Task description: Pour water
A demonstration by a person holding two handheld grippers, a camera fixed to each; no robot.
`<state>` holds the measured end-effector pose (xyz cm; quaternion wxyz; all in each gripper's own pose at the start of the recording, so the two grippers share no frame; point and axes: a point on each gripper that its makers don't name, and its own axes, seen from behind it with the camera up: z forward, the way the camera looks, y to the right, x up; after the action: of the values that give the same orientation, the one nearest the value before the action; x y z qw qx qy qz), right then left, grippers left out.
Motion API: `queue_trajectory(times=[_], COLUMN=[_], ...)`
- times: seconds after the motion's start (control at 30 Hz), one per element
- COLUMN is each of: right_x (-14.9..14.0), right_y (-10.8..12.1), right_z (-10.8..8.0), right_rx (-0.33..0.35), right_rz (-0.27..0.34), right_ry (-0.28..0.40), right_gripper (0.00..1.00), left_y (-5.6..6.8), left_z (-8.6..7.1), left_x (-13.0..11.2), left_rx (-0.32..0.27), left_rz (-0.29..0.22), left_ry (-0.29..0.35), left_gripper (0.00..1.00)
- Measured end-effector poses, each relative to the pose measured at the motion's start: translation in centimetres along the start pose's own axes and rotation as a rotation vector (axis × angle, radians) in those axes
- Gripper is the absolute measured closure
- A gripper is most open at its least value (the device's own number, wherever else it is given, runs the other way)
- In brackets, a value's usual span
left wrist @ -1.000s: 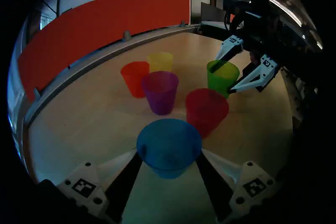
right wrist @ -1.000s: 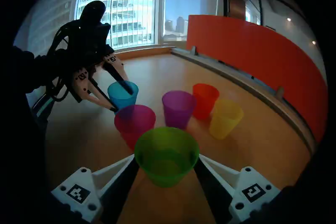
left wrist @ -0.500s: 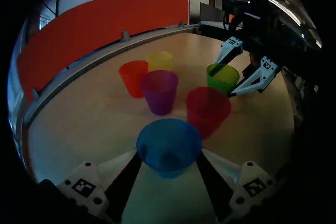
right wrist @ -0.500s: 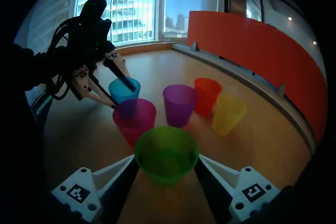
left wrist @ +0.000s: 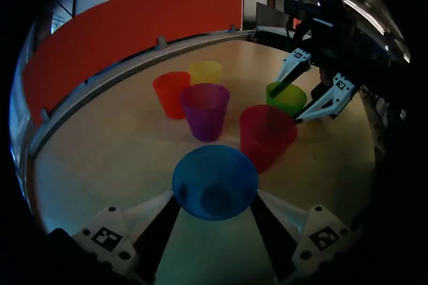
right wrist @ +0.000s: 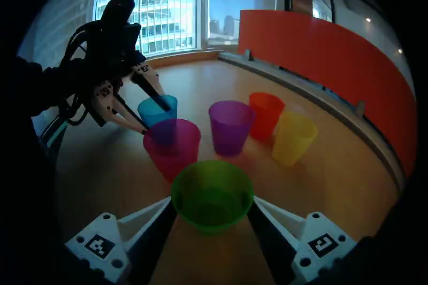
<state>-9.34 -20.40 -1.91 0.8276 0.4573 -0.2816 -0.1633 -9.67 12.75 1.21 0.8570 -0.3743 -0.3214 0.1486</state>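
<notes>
— Left gripper view: what is the left gripper (left wrist: 214,200) doing?
— It is clamping the blue cup (left wrist: 215,180), near the camera, both fingers pressing its sides.
— And the right gripper (right wrist: 212,203)?
— It is squeezing the green cup (right wrist: 212,194) likewise. The red cup (left wrist: 266,135) and purple cup (left wrist: 205,109) are standing on the worktop (left wrist: 107,146) between the held cups, orange cup (left wrist: 171,93) and yellow cup (left wrist: 205,71) sitting farther left.
</notes>
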Motion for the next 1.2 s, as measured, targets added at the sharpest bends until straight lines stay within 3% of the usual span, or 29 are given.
queue_trajectory(times=[0.43,0.6,0.7,1.2], right_x=[-0.5,-0.4,-0.4,-2.4], right_y=[0.0,0.3,0.3,0.1], right_z=[-0.3,-0.4,-0.7,-4.0], right_rx=[-0.006,-0.021,-0.023,-0.079], right_rz=[0.011,0.028,0.037,0.075], right_ry=[0.0,0.01,0.014,0.021], right_gripper=[0.1,0.0,0.0,0.0], left_y=[0.1,0.3,0.1,0.1], left_z=[-0.1,-0.4,-0.7,-3.4], left_x=[-0.7,-1.1,-1.4,-2.8], left_rx=[-0.003,-0.008,0.001,0.064], left_rz=[-0.009,-0.023,-0.031,-0.07], left_ry=[-0.021,-0.03,-0.033,-0.019], left_gripper=[0.15,0.15,0.15,0.15])
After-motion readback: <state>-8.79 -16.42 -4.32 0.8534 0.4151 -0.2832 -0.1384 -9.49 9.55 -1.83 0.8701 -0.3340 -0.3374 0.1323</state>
